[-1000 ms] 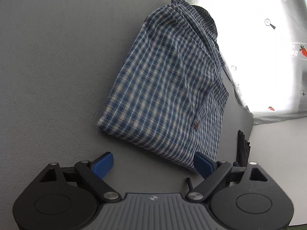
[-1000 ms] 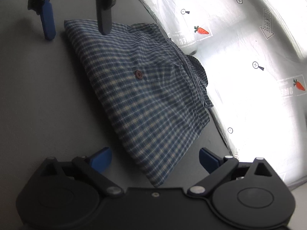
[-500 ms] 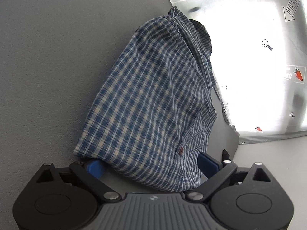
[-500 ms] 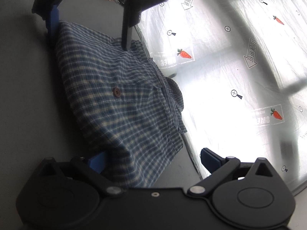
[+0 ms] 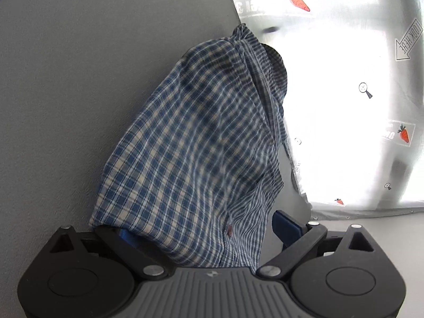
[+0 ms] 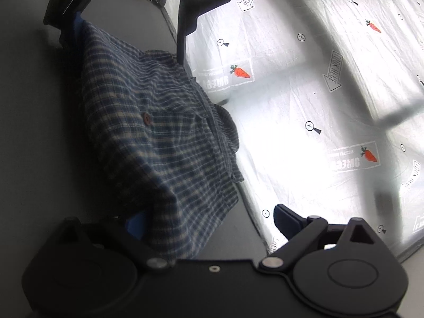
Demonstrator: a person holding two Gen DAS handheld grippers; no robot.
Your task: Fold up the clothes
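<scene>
Two grippers, left [image 5: 201,233] and right [image 6: 209,222], straddle the shirt [image 5: 201,143] hem with fingers spread wide, nothing pinched. Shirt lies on the table [image 5: 66,79], collar toward 12 o'clock. Close both together on all layers, then lift evenly toward the collar.

**Black linkage grippers with blue pads**

The left gripper [image 5: 204,228] is showing a black housing with two round discs, a ribbed grey centre plate bearing a small logo, silver pivot screws and triangular cut-outs in its arms. Its blue pads [image 5: 285,225] are tipping the black fingers. The right gripper [image 6: 209,222] is wearing the same black body, silver screws and blue pads [image 6: 286,221], with a smooth dark centre plate.
</scene>
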